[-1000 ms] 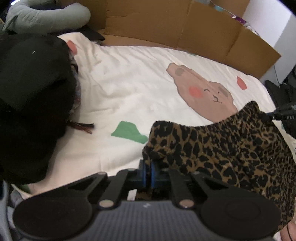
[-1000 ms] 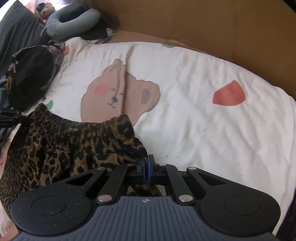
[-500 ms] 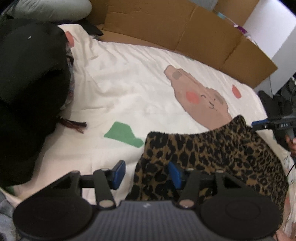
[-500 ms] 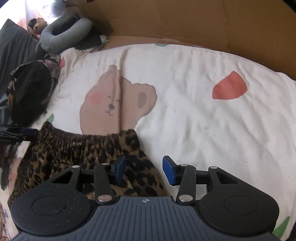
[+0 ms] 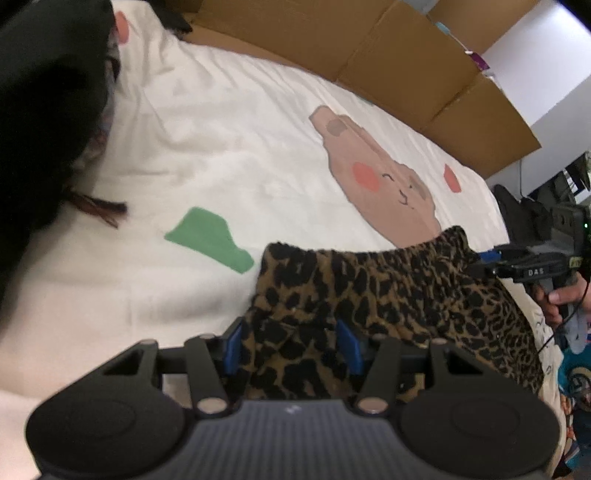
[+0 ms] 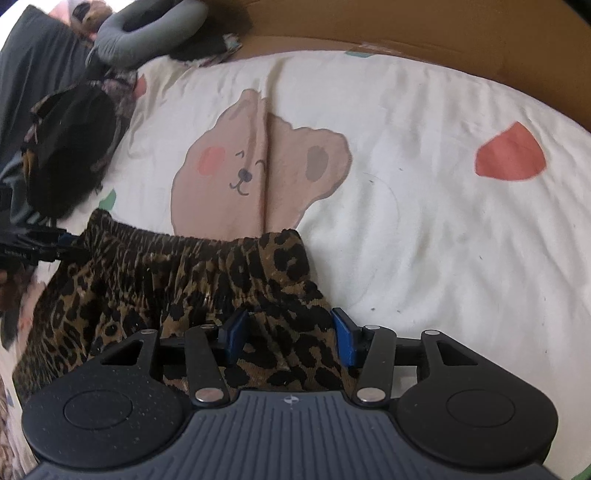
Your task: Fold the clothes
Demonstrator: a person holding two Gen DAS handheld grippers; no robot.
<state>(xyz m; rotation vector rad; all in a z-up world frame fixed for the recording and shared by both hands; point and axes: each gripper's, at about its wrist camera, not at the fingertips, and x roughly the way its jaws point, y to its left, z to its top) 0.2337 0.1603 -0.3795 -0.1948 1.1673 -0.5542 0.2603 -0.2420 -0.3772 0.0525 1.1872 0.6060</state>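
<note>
A leopard-print garment (image 5: 388, 291) with an elastic waistband lies on the white bed sheet (image 5: 229, 147). My left gripper (image 5: 291, 343) is open, its blue pads on either side of the garment's left corner. My right gripper (image 6: 288, 336) is open too, its pads either side of the garment's right corner (image 6: 280, 280). The right gripper also shows at the right of the left wrist view (image 5: 495, 260), and the left gripper at the left edge of the right wrist view (image 6: 70, 245).
A pile of black clothing (image 5: 44, 110) lies at the left of the bed. Cardboard panels (image 5: 369, 55) line the far edge. A grey neck pillow (image 6: 147, 26) lies at the far corner. The sheet has a bear print (image 6: 251, 170).
Both grippers were shut on the waistband corners a second ago. They have opened and let the garment down onto the sheet, and both have drawn back slightly.
</note>
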